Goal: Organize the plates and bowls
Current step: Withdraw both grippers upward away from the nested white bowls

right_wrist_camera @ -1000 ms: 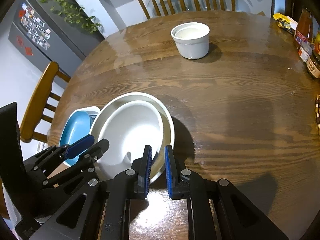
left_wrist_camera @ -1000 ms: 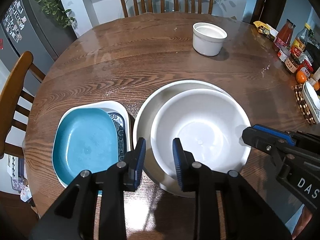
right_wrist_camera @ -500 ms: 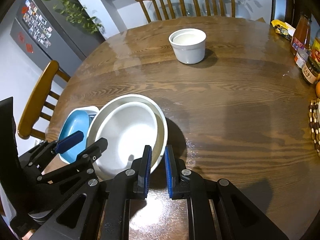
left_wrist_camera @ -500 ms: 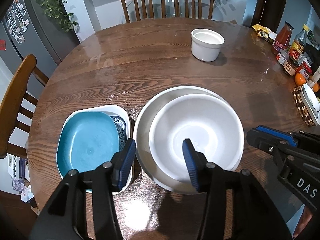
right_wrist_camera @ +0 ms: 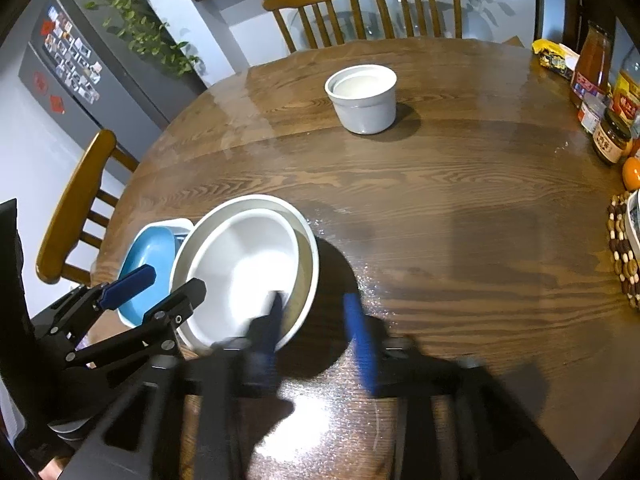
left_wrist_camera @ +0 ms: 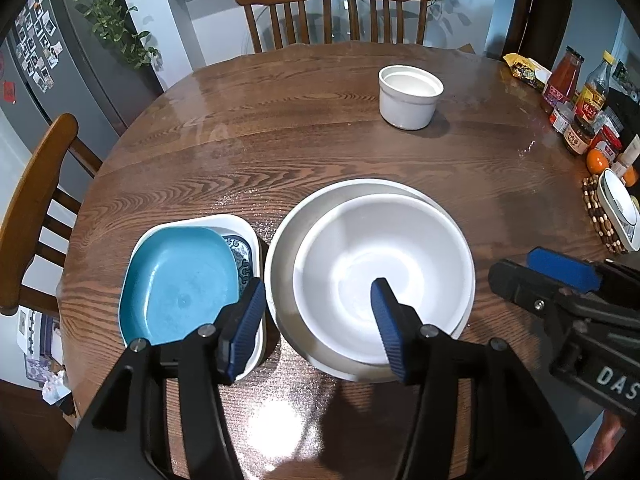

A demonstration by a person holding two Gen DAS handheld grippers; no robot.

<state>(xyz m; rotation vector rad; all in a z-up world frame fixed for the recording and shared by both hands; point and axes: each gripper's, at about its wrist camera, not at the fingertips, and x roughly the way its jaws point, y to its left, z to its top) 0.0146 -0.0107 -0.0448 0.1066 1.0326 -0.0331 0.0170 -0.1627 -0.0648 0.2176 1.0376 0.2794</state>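
At table's (left_wrist_camera: 280,140) near edge, both claws, L (left_wrist_camera: 320,320) & R (right_wrist_camera: 316,336), just opened, gripping nothing.

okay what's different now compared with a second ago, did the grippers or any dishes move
Both grippers have just been opening. The left gripper spread its jaws, now straddling the near rim of the nested white bowls without gripping. The right gripper was shut and now stands open, holding nothing. The bowls, blue dish and white ramekin stayed put.
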